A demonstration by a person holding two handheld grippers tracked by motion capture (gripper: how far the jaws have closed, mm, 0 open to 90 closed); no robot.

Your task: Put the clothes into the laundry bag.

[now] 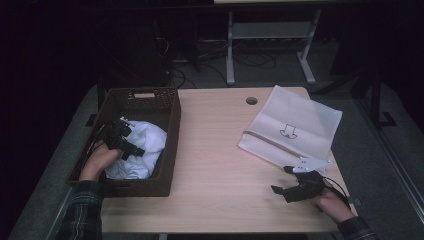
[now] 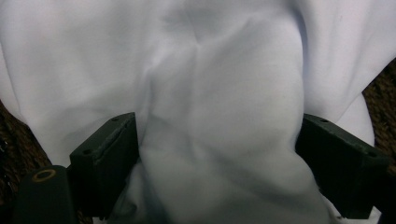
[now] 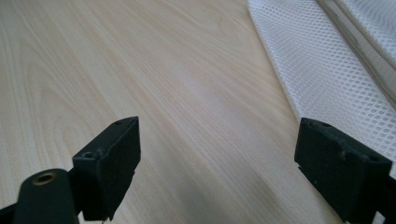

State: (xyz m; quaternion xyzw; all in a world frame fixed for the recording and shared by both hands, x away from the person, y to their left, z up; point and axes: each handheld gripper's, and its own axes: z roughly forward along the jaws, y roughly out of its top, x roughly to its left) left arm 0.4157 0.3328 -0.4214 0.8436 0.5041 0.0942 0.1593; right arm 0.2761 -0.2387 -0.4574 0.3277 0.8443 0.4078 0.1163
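The white garment (image 1: 137,150) lies crumpled in the dark wicker basket (image 1: 170,125) at the left of the high view, filling the basket's nearer half. The left gripper (image 1: 131,148) is down in that basket, pressed into the cloth. In the left gripper view its fingers (image 2: 105,154) stand wide apart with a thick fold of the white garment (image 2: 219,140) bulging up between them; they are spread around the cloth, not yet clenched on it. The step in hand looks like the pick-up of the garment from the basket, caught just short of the squeeze.

Moving right, the middle of the pale wood surface (image 1: 215,165) is bare. At the upper right of the frame lies a flat white mesh laundry bag (image 1: 292,125) with a small dark arrow mark printed on it. Below it, at the lower right, the right gripper (image 1: 281,180) hovers low over the surface, just beside the bag's near edge; its fingers (image 3: 109,158) are released and hold nothing, with the mesh laundry bag (image 3: 327,79) off to their right.

The next move probably calls for the left fingers to close firmly on the fold, deep enough that the soft cloth does not slip, then lift it clear of the basket wall toward the bag.
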